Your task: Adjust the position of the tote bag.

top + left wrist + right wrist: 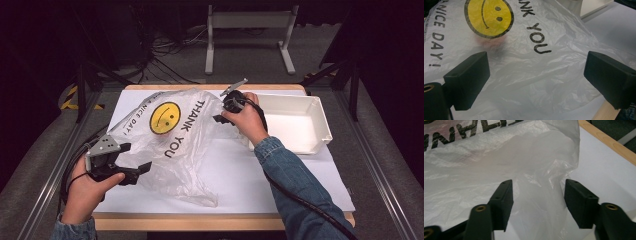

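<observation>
A: Thin translucent plastic, crinkled. The bag (175, 140) lies spread over the left half of the white tabletop (280, 175), yellow smiley at its 11 o'clock, "THANK YOU" beside it.

B: Anything inside it?

A: Hard to say. The left gripper view shows a faint reddish blur under the smiley (489, 18); shape unreadable through the film.

B: Left gripper (131, 162)?

A: At the bag's 8 o'clock, held in the left hand (90, 187). Jaws stand wide apart, plastic lying past them, pads pressing on nothing I can see. In the high view its tips overlap the bag's edge; contact can't be judged.

B: Right gripper (220, 117)?

A: At the bag's 2 o'clock, mostly covered by the right hand (247, 120); jaws barely visible from above. The right gripper view shows them partway apart with a bunched fold of the bag (541, 195) standing between them. The fold lies close to both pads, but I see no squeeze; reads as not yet clamped.

B: The lettering?

A: Cut off at the top edge of the right gripper view, only the feet of the letters.

B: Other items?

A: White tray (300, 122) at the tabletop's 2 o'clock, its near-left corner hidden by the right hand.
</observation>
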A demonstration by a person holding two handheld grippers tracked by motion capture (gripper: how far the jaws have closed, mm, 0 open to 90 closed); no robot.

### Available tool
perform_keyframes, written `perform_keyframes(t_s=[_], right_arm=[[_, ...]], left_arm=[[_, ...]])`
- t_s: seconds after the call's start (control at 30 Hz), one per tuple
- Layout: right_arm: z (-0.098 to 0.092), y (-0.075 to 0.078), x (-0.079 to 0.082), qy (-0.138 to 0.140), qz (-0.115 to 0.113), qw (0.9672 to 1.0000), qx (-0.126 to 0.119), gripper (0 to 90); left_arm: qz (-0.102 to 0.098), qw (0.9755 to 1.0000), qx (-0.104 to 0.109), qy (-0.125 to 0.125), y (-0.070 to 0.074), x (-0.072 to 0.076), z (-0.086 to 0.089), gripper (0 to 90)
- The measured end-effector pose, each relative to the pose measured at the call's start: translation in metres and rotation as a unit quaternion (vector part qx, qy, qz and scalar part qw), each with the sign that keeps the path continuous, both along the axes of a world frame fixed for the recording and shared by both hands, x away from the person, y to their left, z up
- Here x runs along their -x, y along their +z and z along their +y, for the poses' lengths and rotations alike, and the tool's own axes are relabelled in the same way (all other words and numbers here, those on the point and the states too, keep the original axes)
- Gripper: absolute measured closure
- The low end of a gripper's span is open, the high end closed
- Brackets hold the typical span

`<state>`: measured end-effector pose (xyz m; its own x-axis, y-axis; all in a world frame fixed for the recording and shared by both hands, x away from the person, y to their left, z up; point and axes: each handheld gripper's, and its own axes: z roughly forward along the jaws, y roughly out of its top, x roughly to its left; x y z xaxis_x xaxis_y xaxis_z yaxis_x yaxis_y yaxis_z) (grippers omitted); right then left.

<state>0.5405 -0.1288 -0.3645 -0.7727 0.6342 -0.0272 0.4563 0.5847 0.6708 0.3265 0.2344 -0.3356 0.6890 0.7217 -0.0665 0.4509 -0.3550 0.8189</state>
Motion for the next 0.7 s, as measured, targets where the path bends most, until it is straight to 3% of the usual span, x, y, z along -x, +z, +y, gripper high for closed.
perform_keyframes(t_s=[0.03,0.07,0.1,0.17,0.23,0.3,0.7], right_arm=[[0.001,-0.001,-0.001,0.0,0.002,1.0,0.0,46.4],[0.003,-0.002,-0.001,0.001,0.007,0.9999,0.008,54.6],[0.003,-0.002,-0.001,0.001,0.007,0.9999,0.008,54.6],[0.003,-0.002,-0.001,0.012,0.012,0.9995,0.026,69.7],[0.002,-0.001,0.001,0.012,0.015,0.9994,0.028,81.7],[0.001,0.002,0.003,0.02,0.014,0.9994,0.026,86.9],[-0.01,0.026,0.034,0.044,0.009,0.999,0.0,90.0]], left_arm=[[0.0,1.0,0.001,0.0,0.0,0.0,0.0,7.3],[0.0,1.0,0.003,0.0,0.0,0.0,-0.001,7.3],[0.0,1.0,0.002,-0.001,0.0,0.0,-0.001,7.3],[0.0,1.0,0.004,0.0,0.0,0.0,-0.001,7.3],[0.001,1.0,0.003,-0.002,0.0,-0.001,0.0,7.2],[0.003,1.0,0.004,-0.002,0.001,-0.001,0.0,7.3],[0.002,0.9998,0.004,-0.021,0.005,-0.006,-0.014,7.0]])
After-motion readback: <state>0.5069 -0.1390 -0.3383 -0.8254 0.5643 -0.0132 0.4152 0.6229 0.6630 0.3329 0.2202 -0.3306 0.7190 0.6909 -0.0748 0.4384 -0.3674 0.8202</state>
